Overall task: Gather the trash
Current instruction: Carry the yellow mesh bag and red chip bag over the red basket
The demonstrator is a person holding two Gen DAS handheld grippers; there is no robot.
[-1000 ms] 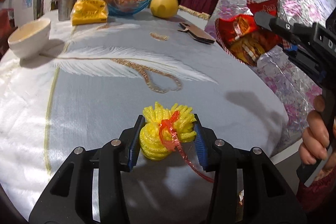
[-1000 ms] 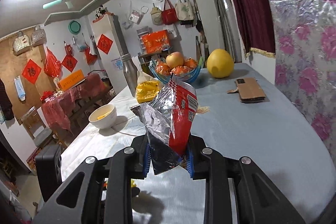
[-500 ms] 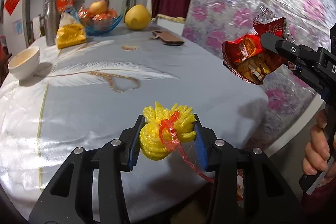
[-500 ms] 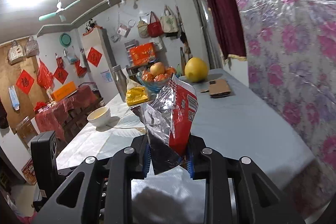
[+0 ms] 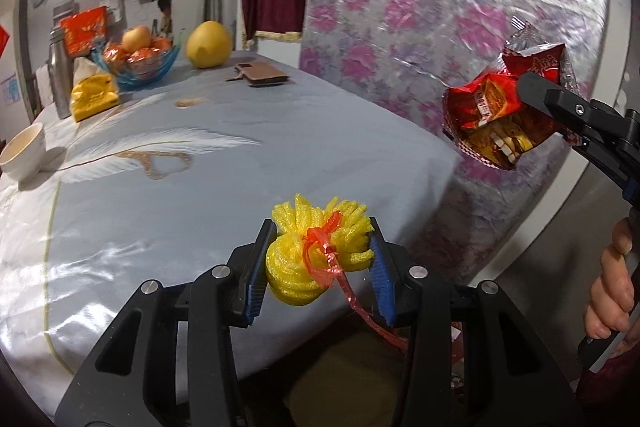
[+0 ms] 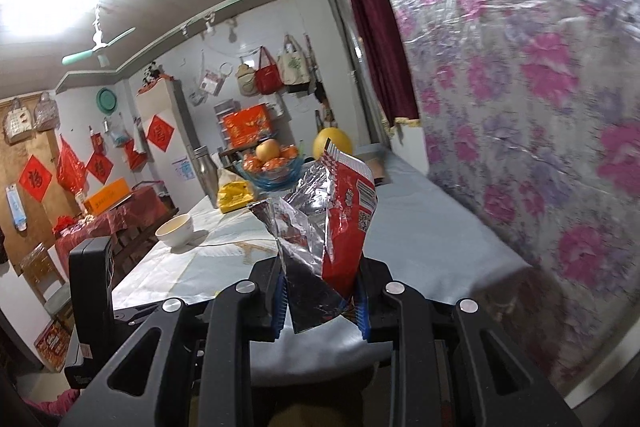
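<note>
My left gripper (image 5: 320, 267) is shut on a yellow foam fruit net (image 5: 296, 267) tied with a red plastic strip, held in the air past the near edge of the table (image 5: 240, 147). My right gripper (image 6: 322, 297) is shut on a crumpled red and silver snack wrapper (image 6: 340, 211), also held in the air off the table's edge. The wrapper (image 5: 496, 119) and the right gripper show at the right of the left wrist view, higher than the foam net.
On the table stand a white bowl (image 5: 24, 151), a yellow bag (image 5: 94, 95), a steel flask (image 5: 58, 75), a blue fruit bowl (image 5: 138, 63), a pomelo (image 5: 209, 43) and a brown wallet (image 5: 262, 75). A floral-covered wall (image 5: 400, 27) is at right.
Both grippers have pulled back and away from the table with their trash. The table edge now lies ahead of them and the floor shows below.
</note>
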